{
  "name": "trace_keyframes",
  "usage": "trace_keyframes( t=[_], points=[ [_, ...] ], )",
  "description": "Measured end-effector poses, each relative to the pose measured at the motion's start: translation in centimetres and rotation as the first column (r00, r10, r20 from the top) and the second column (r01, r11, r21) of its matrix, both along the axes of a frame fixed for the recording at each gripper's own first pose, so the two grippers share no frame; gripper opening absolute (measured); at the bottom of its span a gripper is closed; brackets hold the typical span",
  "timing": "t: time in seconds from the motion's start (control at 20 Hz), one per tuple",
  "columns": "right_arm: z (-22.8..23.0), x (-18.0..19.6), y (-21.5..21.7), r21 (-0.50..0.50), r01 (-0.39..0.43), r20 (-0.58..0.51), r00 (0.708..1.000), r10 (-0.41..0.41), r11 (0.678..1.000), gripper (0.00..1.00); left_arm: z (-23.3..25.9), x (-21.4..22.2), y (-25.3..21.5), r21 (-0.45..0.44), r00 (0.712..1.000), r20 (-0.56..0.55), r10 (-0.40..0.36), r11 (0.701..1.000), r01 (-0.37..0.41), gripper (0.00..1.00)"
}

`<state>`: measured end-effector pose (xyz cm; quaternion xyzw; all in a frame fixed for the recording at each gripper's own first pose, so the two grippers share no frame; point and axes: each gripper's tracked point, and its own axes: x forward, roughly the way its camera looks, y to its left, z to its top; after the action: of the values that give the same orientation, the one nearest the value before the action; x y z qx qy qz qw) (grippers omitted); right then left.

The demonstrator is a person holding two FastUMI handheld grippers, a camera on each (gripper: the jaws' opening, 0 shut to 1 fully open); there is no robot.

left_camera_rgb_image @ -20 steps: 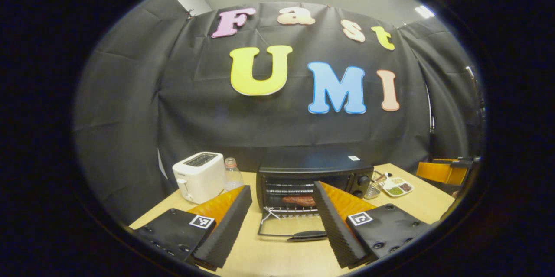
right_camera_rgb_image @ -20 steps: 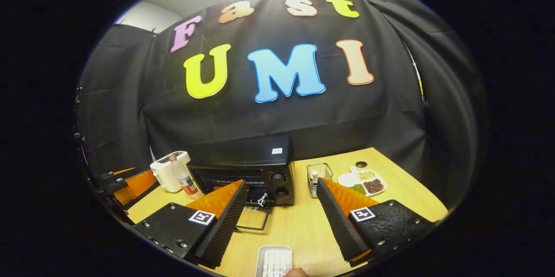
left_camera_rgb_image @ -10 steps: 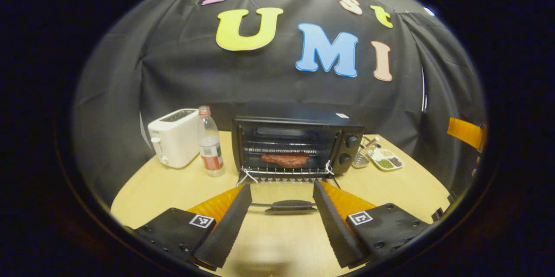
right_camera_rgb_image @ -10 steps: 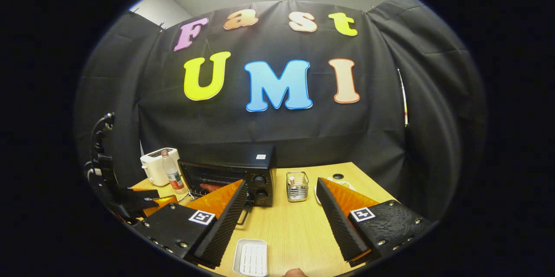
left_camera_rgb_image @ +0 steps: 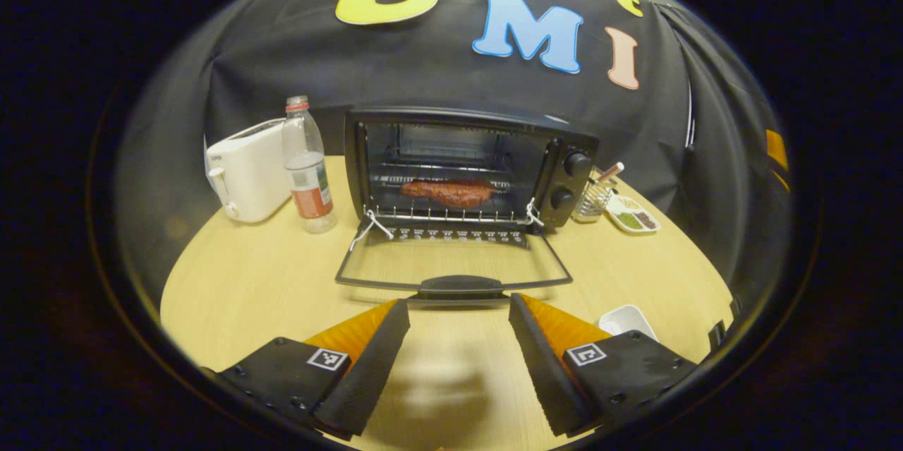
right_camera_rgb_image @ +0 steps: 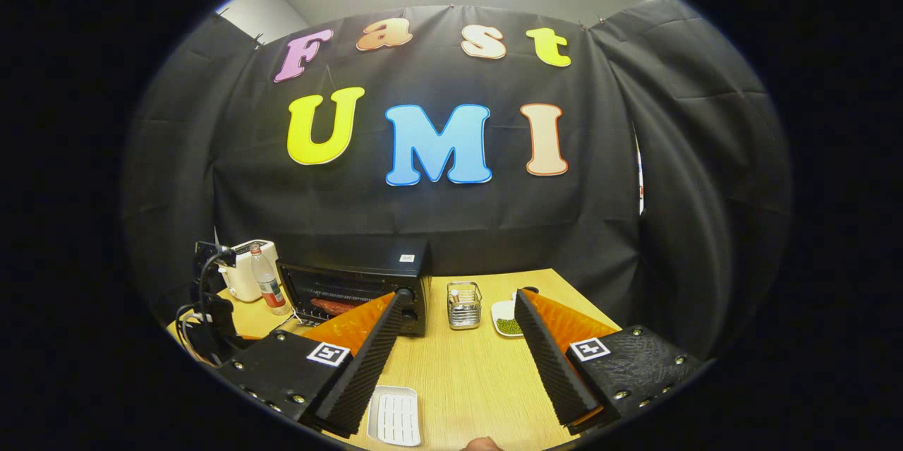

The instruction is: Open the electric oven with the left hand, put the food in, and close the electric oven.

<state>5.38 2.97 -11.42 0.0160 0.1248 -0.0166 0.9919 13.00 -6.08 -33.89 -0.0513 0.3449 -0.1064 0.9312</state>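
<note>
Electric oven (left_camera_rgb_image: 465, 161) at frame centre, door (left_camera_rgb_image: 455, 269) lowered flat onto the bench (left_camera_rgb_image: 240, 281); food (left_camera_rgb_image: 448, 192) on its rack. Left hand-held gripper (left_camera_rgb_image: 458, 310) spread wide, empty, just short of the door handle. Right hand-held gripper (right_camera_rgb_image: 457, 303) likewise wide, empty.

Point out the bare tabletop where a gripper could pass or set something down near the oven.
Bare tabletop lies left of the dropped oven door, in front of the toaster and bottle. Another patch sits between the door and the white tray. Right of the oven, the wire basket and snack dish crowd together.
</note>
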Motion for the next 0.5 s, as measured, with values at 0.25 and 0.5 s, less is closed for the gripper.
trace_keyframes(
  t=[0.25, 0.5],
  points=[
    [0.0, -0.3, -0.5, -0.027, 0.029, -0.009, 1.000, -0.030, 0.999, 0.98, -3.5, -0.1, -0.7, 0.012, 0.996, -0.080, -0.030, 0.999, 0.031, 0.96],
    [-0.5, -0.8, -1.5, -0.047, 0.065, -0.039, 0.997, -0.066, 0.997, 0.98, -5.9, 0.9, -1.4, 0.020, 0.991, -0.124, -0.045, 0.999, 0.048, 0.97]
  ],
)
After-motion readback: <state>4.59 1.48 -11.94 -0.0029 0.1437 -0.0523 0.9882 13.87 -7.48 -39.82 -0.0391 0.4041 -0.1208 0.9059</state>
